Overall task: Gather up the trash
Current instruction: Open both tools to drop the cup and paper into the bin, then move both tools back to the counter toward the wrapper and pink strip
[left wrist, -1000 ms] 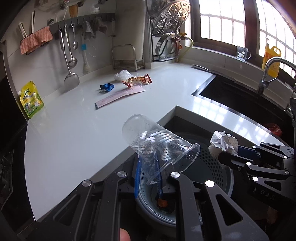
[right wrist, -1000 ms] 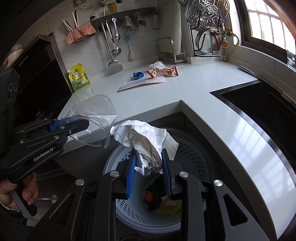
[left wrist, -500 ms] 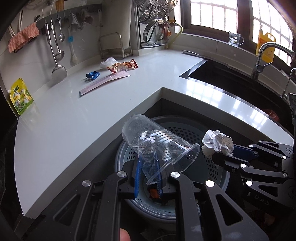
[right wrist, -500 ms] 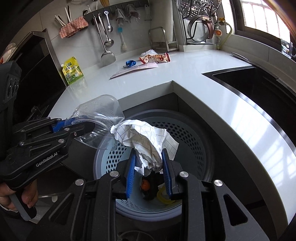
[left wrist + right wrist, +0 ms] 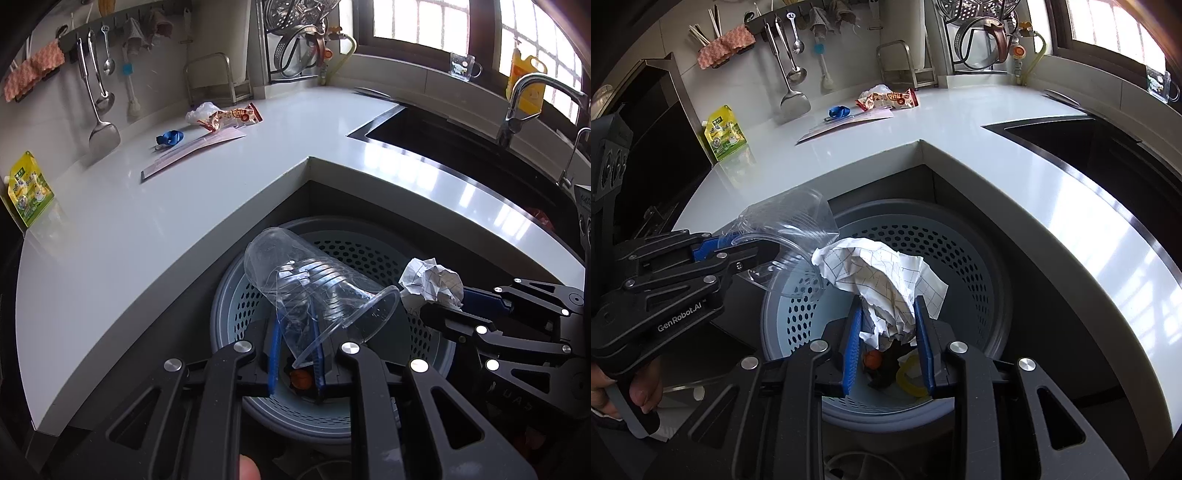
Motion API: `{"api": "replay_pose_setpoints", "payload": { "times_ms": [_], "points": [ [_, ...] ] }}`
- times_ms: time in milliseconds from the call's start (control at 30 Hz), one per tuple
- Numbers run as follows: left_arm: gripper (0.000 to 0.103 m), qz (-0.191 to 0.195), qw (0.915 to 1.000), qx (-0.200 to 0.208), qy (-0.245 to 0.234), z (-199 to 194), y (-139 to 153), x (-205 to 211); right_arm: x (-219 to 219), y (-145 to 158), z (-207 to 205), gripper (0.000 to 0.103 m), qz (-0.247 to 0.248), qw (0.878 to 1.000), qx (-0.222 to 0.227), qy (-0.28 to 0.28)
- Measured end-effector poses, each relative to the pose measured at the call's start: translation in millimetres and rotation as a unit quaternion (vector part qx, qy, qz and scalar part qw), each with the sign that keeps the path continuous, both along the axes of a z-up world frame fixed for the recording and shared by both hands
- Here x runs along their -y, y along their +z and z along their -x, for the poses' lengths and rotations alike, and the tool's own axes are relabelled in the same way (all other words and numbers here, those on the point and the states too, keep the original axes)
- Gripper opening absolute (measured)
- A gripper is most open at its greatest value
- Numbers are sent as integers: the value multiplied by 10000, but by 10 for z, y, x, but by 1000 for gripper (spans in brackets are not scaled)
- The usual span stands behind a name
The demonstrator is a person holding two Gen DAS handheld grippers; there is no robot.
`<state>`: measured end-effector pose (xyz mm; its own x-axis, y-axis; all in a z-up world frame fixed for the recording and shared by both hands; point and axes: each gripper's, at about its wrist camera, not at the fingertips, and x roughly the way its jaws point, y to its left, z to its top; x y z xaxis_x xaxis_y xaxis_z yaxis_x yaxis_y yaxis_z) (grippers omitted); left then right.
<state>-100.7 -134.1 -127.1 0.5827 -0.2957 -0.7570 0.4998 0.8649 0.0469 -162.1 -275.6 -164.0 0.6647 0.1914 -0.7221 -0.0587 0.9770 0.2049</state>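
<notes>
Both loads hang over the perforated bin (image 5: 960,251), ready to drop. The left gripper (image 5: 295,354), nearly closed, pinches the clear plastic cup (image 5: 314,291); the right gripper (image 5: 888,350), partly closed, clamps crumpled paper (image 5: 882,277). Wrappers (image 5: 229,118) wait on the desk (image 5: 147,221) at eleven o'clock.

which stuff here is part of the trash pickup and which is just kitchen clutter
Part of the job:
- clear plastic cup, held by the left gripper
- crumpled paper, held by the right gripper
- perforated bin below both
- snack wrapper, blue scrap and pink paper strip on the counter

Just lying about:
- spatula
- yellow pouch
- faucet
</notes>
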Motion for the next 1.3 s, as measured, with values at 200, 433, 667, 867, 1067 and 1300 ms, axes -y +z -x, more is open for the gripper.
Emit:
{"api": "replay_pose_setpoints", "payload": {
  "times_ms": [200, 433, 667, 867, 1067, 1300],
  "points": [
    [16, 12, 10000, -47, -37, -10, -25, 16, 0, -30, 1, 27, -3, 10000, -34, -2],
    [16, -8, 10000, -68, -66, -23, -43, 31, 4, -65, -5, 27, -13, 10000, -70, -11],
    [16, -40, 9999, -99, -76, -54, -78, 71, 32, -110, -65, 31, -53, 9999, -123, -27],
    [16, -41, 9999, -67, -70, -64, -60, 91, 47, -76, -106, 59, -82, 9999, 42, -58],
    [30, -21, 10000, -39, 76, -113, -29, 30, 108, -62, -167, 60, -222, 9997, 23, -43],
    [60, 113, 9991, 210, 362, -245, 159, -101, 125, 48, -241, 63, -287, 9995, 152, 32]
  ]
}}
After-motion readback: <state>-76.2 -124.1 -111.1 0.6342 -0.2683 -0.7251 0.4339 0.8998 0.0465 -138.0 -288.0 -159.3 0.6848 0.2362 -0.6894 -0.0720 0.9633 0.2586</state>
